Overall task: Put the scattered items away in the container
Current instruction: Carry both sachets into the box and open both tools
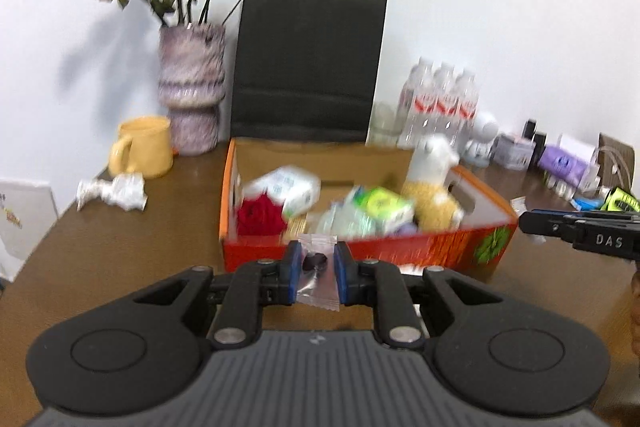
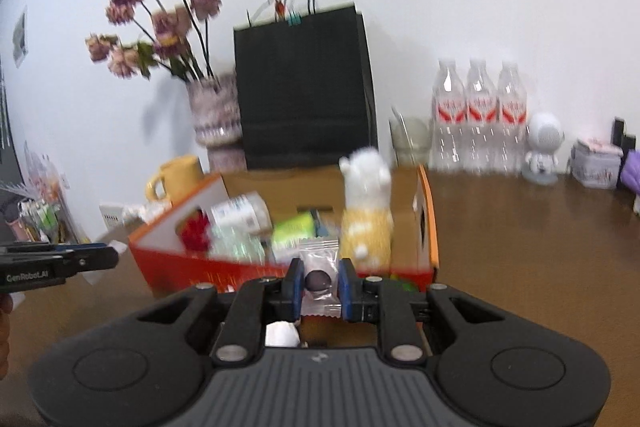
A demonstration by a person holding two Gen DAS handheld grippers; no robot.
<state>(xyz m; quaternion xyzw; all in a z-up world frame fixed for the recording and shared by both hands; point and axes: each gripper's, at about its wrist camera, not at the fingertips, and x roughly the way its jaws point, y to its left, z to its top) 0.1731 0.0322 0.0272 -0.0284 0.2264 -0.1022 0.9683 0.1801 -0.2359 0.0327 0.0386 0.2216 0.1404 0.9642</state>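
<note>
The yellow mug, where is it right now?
In the left wrist view the yellow mug stands on the table at the back left, beside the purple vase and left of the orange box.

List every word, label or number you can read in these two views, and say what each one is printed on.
"DAS": on the side of the right gripper, seen from the left wrist view.
"GenRobot.AI": on the side of the left gripper, seen from the right wrist view.
Too blurred to read: red labels on the water bottles, print on the white packet in the orange box, green packet, purple pack.
</note>
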